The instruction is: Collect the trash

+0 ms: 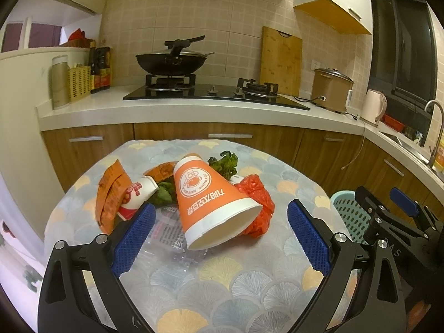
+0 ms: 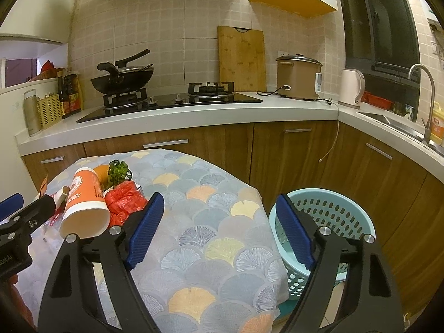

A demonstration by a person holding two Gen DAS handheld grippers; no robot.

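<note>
A pile of trash lies on the patterned table [image 1: 222, 283]. A big orange paper cup [image 1: 208, 199] lies on its side, mouth toward me. Beside it are a crumpled red plastic bag [image 1: 258, 197], a small red and white cup [image 1: 136, 194], an orange wrapper [image 1: 111, 191], green leaves [image 1: 224, 163] and a clear plastic bottle [image 1: 169, 238] under the cup. My left gripper [image 1: 219, 236] is open, its blue pads either side of the cup's mouth without touching it. My right gripper [image 2: 219, 230] is open over bare tablecloth, with nothing between its pads. A light blue basket [image 2: 330, 216] stands beside the table.
Behind the table runs a kitchen counter [image 1: 177, 111] with a gas hob, a wok [image 1: 172, 61], a cutting board [image 1: 280, 61], a rice cooker [image 1: 330, 88] and a kettle [image 1: 373, 106]. A sink and tap [image 2: 424, 102] are at the right. Wooden cabinet doors [image 2: 291, 155] stand close behind the table.
</note>
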